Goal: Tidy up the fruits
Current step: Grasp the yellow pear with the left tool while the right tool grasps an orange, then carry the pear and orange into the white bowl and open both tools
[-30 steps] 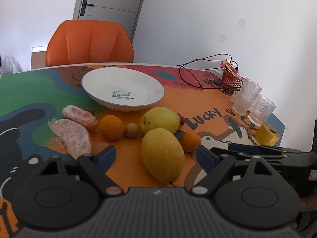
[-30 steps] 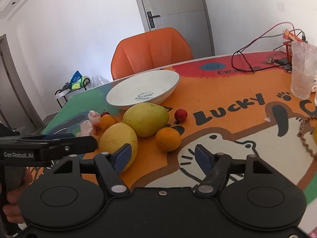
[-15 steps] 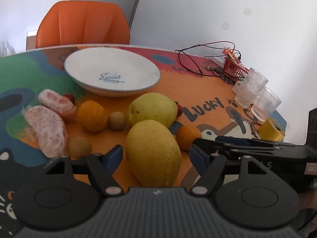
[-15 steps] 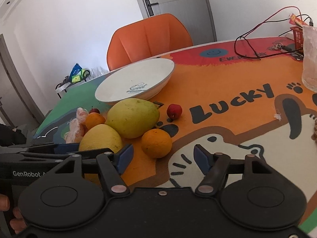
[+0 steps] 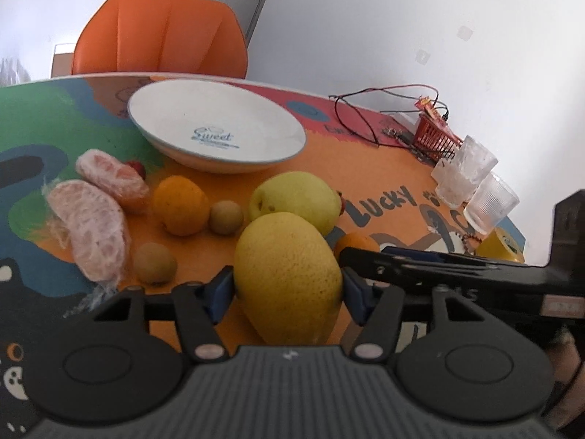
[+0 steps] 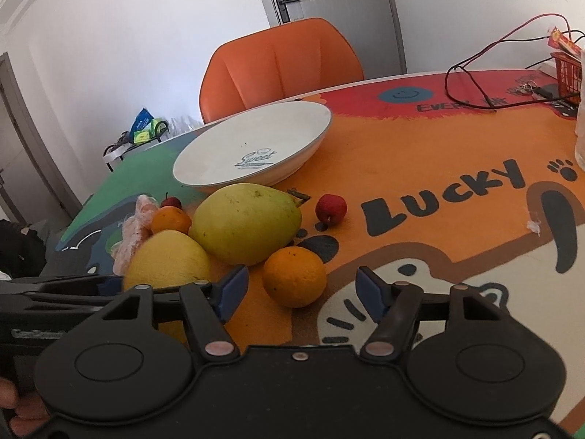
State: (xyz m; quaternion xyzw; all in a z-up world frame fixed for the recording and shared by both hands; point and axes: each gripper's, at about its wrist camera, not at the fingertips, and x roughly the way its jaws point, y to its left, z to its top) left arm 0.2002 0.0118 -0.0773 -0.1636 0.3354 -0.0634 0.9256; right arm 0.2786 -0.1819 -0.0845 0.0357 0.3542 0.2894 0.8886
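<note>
Big yellow fruit [image 5: 289, 278], mango by the look, sits on the desk [image 6: 420, 168] at the near edge of the pile, right between my left jaws [image 5: 289, 294]. Both blue pads [image 5: 219, 291] are at its widest part, touching or as good as; I can't tell if there's real squeeze yet. It hasn't left the desk. Grabbing across the short axis so it won't roll out when lifted.

My right jaws [image 6: 303, 292] are wide open, nothing in them, hovering low with the orange [image 6: 294, 276] just beyond the gap. Likely the next pick. The two tools sit close side by side, so lifting the mango straight up first avoids a clash.

Outward from there: pear [image 5: 294, 195] just behind the mango, touching or nearly. Second orange [image 5: 180, 205] left of it, two small brown round fruits [image 5: 226, 212] near that, peeled pomelo segments [image 5: 93, 228] far left. Two small red fruits, one right of the pear [image 6: 331, 209], one behind the segments.

Bowl [image 5: 219, 109] is beyond the pile, holding nothing, marked "Sweet". Obvious drop target: the path from mango to bowl goes over the pear, so needs height.

Risk: the mango skin is smooth and the body tapers, so a pad position off-centre could squirt it forward into the pear.

Far right: glasses [image 5: 471, 183], tape roll, red basket, wires. Orange chair [image 6: 281, 66] behind the desk. Well apart from the work.
</note>
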